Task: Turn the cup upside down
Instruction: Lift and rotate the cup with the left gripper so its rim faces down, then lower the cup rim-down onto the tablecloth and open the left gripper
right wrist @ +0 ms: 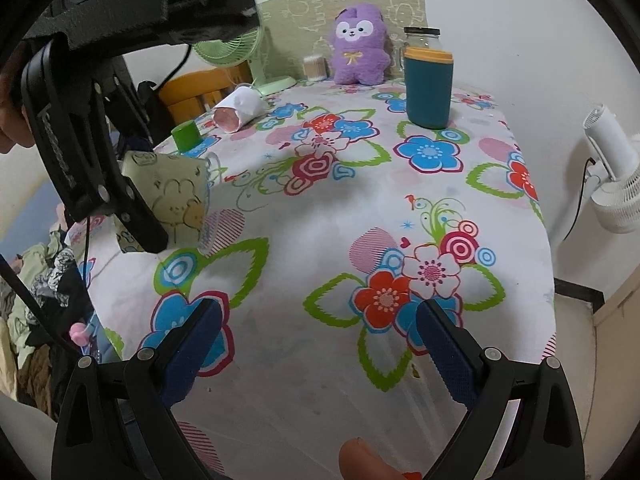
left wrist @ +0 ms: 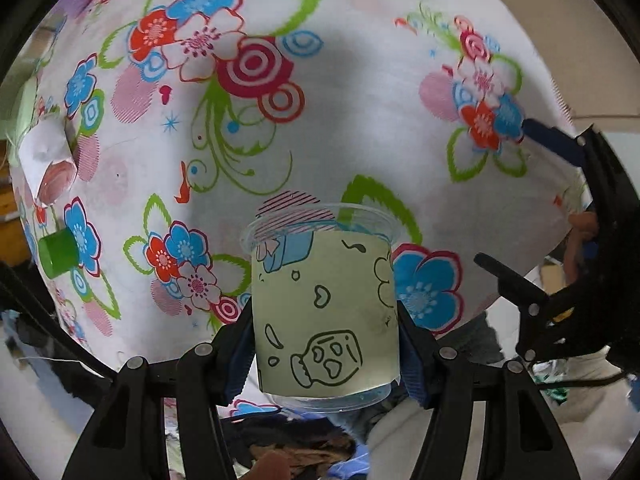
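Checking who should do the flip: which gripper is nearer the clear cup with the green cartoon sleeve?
Left. The left gripper is shut on the cup, holding it above the table. The right gripper is open and empty, apart, off to the cup's right.

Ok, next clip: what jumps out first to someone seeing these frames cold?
The loud floral tablecloth fills both views. Next, the clear plastic cup with a pale green doodle sleeve, clamped in the left tool near the table's left edge, while the right tool hangs open and holds nothing. At the far end sit a purple plush toy and a teal bottle.
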{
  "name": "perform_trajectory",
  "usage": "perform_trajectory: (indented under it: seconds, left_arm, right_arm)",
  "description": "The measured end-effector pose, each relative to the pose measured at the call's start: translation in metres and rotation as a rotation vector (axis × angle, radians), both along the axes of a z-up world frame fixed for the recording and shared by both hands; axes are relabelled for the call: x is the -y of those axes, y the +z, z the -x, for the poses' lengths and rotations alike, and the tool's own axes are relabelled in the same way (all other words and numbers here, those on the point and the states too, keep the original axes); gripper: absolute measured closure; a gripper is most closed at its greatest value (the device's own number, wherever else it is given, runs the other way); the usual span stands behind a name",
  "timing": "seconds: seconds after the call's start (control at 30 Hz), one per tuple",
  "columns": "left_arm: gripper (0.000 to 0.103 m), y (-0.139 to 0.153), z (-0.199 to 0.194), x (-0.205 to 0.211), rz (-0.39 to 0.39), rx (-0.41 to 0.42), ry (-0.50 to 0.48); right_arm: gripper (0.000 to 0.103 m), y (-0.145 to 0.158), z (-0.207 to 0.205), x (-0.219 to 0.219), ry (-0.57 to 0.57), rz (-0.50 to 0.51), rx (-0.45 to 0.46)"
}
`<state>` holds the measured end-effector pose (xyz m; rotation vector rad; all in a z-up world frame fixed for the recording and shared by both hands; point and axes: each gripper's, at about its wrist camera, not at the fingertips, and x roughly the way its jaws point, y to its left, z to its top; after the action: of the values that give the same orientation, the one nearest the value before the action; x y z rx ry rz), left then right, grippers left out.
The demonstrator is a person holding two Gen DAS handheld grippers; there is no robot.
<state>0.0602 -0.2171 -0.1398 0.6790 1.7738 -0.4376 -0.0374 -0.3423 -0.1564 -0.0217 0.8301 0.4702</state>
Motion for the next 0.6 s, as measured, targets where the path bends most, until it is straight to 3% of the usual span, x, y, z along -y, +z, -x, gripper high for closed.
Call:
perform_trajectory:
  seconds: [0.43,0.6]
  left_arm:
    - [0.036,-0.025,-0.028,0.011,-0.020,-0.019,0.058]
    - [0.030,-0.025,-0.040,0.010,0.000,-0.013,0.075]
  right_arm:
    - [0.004,-0.003,-0.003,0.001,-0.005,-0.007,-0.006]
    - [0.004,-0.003,-0.004,0.000,0.001,-0.002,-0.006]
